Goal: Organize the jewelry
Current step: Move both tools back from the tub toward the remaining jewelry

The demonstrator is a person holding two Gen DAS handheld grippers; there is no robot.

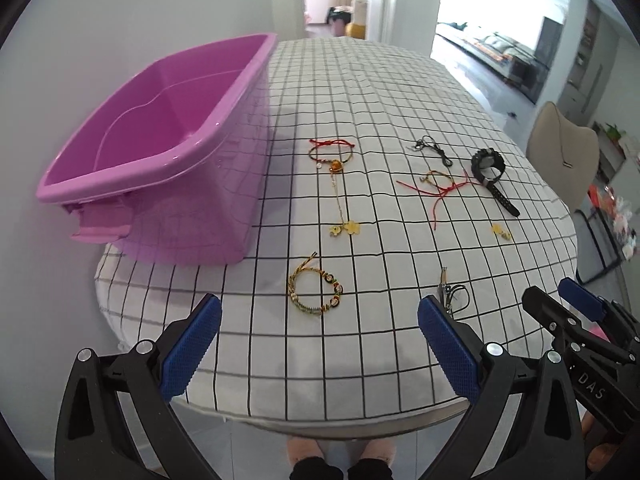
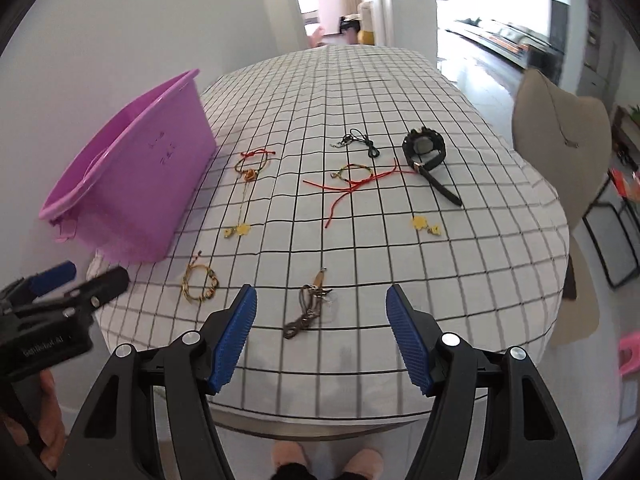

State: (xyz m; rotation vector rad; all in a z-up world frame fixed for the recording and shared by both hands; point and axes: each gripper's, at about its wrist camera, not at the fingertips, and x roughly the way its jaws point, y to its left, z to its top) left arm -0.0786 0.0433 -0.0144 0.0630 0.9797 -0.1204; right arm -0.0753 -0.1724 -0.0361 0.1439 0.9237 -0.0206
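Now both grippers spread, empty, above near edge of grid-checked tablecloth [image 1: 400, 184]. Left gripper [image 1: 318, 340] lines up on beaded braided bracelet [image 1: 316, 290]; right gripper [image 2: 322, 334] on brown cord keychain [image 2: 310, 310]. Advice: straddle loop, pinch cord, not cloth. Empty purple plastic tub [image 1: 160, 120] at left edge.

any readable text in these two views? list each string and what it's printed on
"DAS": white letters on the black body of the right gripper, seen in the left wrist view; possibly part of a longer word.
White print on the black body of the left gripper, seen in the right wrist view: too blurred to read.
Faint marks on the purple bin side wall: unreadable.
Nothing else bears text.
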